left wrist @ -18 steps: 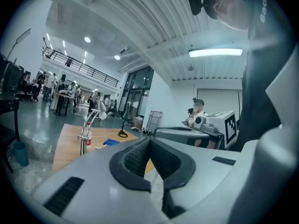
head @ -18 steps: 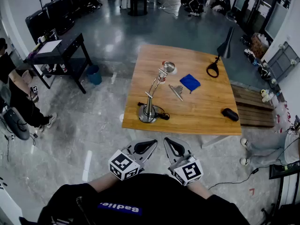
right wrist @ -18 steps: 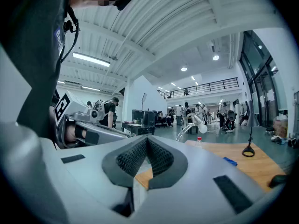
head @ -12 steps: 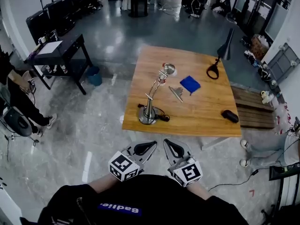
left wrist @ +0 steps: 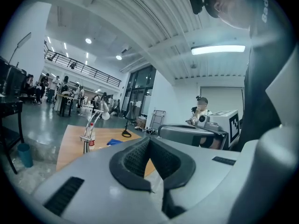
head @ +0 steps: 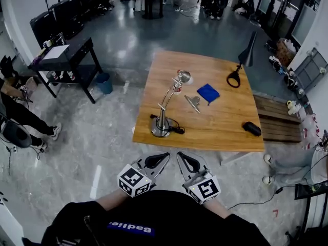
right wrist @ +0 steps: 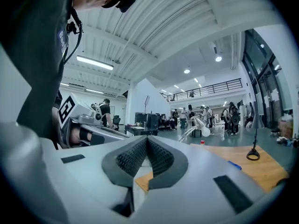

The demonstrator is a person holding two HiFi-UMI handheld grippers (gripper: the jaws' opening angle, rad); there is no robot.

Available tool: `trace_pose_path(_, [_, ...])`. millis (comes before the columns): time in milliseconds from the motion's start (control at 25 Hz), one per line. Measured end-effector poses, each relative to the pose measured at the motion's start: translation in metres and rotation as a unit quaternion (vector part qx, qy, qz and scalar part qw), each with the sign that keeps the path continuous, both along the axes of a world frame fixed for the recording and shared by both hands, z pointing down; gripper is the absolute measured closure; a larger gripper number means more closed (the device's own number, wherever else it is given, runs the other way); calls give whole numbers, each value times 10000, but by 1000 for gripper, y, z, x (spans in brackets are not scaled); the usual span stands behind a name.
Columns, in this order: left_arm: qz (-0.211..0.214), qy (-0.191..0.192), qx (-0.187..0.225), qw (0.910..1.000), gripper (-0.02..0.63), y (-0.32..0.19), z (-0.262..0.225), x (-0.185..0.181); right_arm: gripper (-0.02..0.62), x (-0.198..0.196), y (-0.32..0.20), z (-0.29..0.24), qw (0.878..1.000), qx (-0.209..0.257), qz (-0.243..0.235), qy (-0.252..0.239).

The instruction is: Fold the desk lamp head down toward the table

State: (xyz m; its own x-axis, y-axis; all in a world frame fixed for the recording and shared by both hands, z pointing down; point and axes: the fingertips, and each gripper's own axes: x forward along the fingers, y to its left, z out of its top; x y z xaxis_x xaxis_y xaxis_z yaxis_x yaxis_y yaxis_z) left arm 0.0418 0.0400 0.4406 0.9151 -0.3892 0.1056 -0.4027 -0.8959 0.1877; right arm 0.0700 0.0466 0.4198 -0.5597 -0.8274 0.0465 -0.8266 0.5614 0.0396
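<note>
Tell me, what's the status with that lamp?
Left gripper, right gripper shut, empty, short of table. Desk lamp upright, untouched. Metal clip, blue cloth beside it.

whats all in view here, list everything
table: 1, light wood, ahead of the person
desk lamp: 1, silver, table's near left, head raised
cloth: 1, blue, mid-table, right of the lamp head
metal clip: 1, silver, beside the cloth
black lamp: 1, black, table's far right corner
small black object: 1, black, table's near right
side table: 1, black, left of the wooden table
bin: 1, blue, floor between the two tables
left gripper: 1, grey, jaws shut, empty, short of the table
right gripper: 1, grey, jaws shut, empty, beside the left one
</note>
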Motion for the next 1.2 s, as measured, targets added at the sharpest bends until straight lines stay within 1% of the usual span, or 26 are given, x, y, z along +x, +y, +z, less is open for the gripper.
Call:
trace_pose_path(160, [-124, -11, 69, 9999, 607, -8, -5, 16, 594, 16, -5, -3, 9999, 48, -133, -29])
trace_pose_path(320, [-334, -78, 132, 9993, 607, -12, -6, 36, 594, 35, -9, -6, 9988, 315, -379, -8])
trace_pose_path(520, [-708, -184, 131, 9972, 607, -14, 2, 52, 594, 56, -14, 7, 9976, 184, -666, -54])
trace_pose_path(680, [-874, -354, 139, 9955, 607, -20, 3, 50, 594, 60, -27, 3, 9967, 202, -774, -164])
trace_pose_path(720, [-879, -365, 154, 9953, 607, -26, 2, 49, 594, 60, -32, 1, 9967, 192, -773, -132])
trace_pose_path(840, [-833, -348, 237, 9956, 607, -50, 2, 44, 594, 52, -56, -6, 9954, 486, -826, -2])
trace_pose_path(880, [-798, -343, 271, 9959, 607, -59, 3, 42, 594, 50, -65, -6, 9955, 512, -797, 50])
trace_pose_path(960, [-700, -353, 370, 9962, 607, -79, 5, 38, 594, 45, -85, -7, 9963, 479, -689, 169])
trace_pose_path(1080, [-486, -336, 548, 9967, 607, -111, 8, 28, 594, 35, -116, -7, 9964, 445, -540, 481])
trace_pose_path(1200, [-216, -248, 542, 9980, 607, -144, 13, 16, 594, 25, -152, -5, 9964, 377, -302, 693])
